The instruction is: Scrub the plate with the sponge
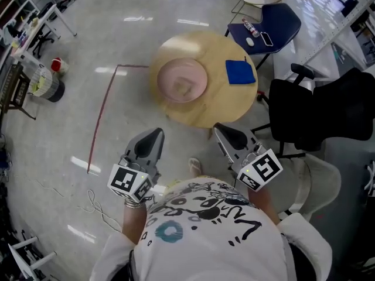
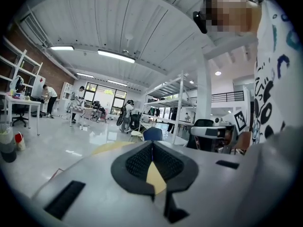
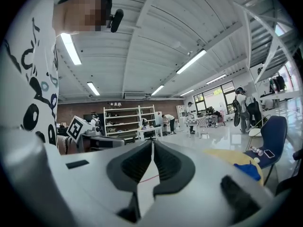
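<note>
Your left claw (image 1: 156, 133) is clenched, pads pressed together and gripping nothing. In the left gripper view only a sliver of yellow tabletop shows through the notch below the tips. Your right claw (image 1: 220, 128) is likewise clenched and empty. Both sit close to your body, tips pointing toward the round wooden tabletop (image 1: 218, 111). They are short of its near edge and over the floor (image 1: 117, 40).

Plate (image 1: 183, 79): pink, lying flat on the left half of the tabletop. It is ahead of the left claw and slightly to its right, well apart from it.

Sponge (image 1: 240, 72): blue, flat on the right half of the tabletop, beside the plate but not touching it. It is ahead of the right claw and a little to its right, well apart. In the right gripper view it shows low at the right of the jaws, near the tabletop's edge.

Neither claw touches the plate or the sponge.

Surroundings: a blue chair (image 1: 280, 17) with small items on its seat stands beyond the tabletop. A black chair (image 1: 328, 107) is at the tabletop's right. A red line (image 1: 99, 119) marks the floor at the left.
</note>
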`<state>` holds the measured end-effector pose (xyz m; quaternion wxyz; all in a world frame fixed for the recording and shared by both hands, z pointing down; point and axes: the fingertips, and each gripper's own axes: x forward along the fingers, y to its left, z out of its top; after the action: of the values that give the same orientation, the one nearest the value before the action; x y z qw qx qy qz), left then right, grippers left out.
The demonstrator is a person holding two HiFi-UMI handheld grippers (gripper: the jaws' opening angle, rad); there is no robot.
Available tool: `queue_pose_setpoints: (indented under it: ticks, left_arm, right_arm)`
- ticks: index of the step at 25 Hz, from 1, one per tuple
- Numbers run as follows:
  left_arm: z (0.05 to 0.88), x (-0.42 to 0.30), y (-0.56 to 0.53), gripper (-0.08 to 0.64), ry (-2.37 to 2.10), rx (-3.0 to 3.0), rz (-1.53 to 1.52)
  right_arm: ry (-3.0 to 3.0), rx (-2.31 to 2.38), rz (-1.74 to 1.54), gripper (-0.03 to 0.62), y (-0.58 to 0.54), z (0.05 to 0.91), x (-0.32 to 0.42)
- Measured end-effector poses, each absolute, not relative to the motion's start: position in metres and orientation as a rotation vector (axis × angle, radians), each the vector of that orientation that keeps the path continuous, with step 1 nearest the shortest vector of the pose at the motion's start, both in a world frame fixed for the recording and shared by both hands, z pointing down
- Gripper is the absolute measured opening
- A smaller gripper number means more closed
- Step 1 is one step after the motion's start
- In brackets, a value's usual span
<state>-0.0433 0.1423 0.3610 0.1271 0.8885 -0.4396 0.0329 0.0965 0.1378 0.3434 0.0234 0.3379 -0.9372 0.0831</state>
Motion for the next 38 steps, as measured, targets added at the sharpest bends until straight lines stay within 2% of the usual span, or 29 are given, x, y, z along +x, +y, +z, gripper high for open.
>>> queue_pose_setpoints:
  ticks: [14, 38]
  left_arm:
    - [0.377, -0.004, 0.065, 0.017, -1.328, 2.521, 0.116]
    - [0.408, -0.030, 0.026, 0.017, -1.377, 2.426, 0.225]
  right_arm:
    - [-2.895, 1.044, 0.365, 0.031, 0.055, 0.364, 0.146]
    - [-2.879, 0.982, 0.489, 0.031, -0.008, 0.393, 0.123]
